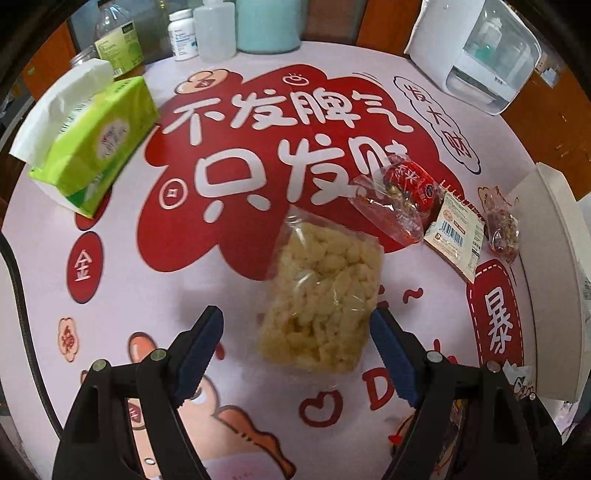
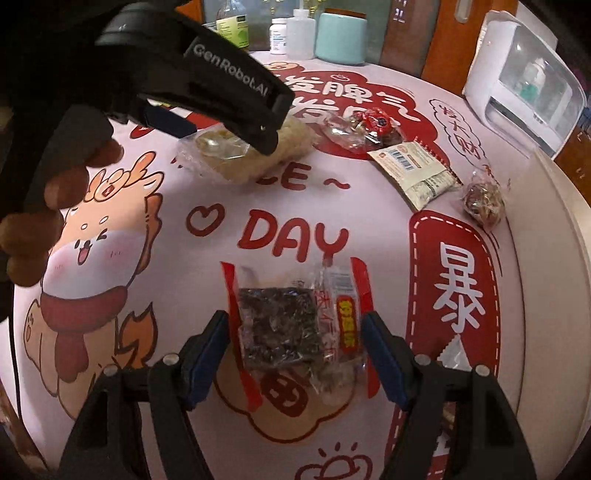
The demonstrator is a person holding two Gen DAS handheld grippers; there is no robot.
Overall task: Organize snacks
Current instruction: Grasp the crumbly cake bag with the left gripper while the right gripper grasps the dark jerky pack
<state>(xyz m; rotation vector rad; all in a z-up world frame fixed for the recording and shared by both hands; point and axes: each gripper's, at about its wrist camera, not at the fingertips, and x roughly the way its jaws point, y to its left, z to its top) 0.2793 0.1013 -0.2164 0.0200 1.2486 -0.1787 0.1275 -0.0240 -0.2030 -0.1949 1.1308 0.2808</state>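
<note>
A clear bag of pale puffed rice lies on the printed tablecloth, between the open fingers of my left gripper, which straddles its near end without closing. It also shows in the right wrist view, partly hidden by the left gripper body. My right gripper is open around a dark seaweed-like snack pack with a red-edged wrapper. Further right lie a red snack bag, a flat white sachet with a barcode and a small brown snack bag.
A green tissue pack sits at the left. Bottles and a teal jar stand at the back. A white appliance is at the back right. A white box edge runs along the right.
</note>
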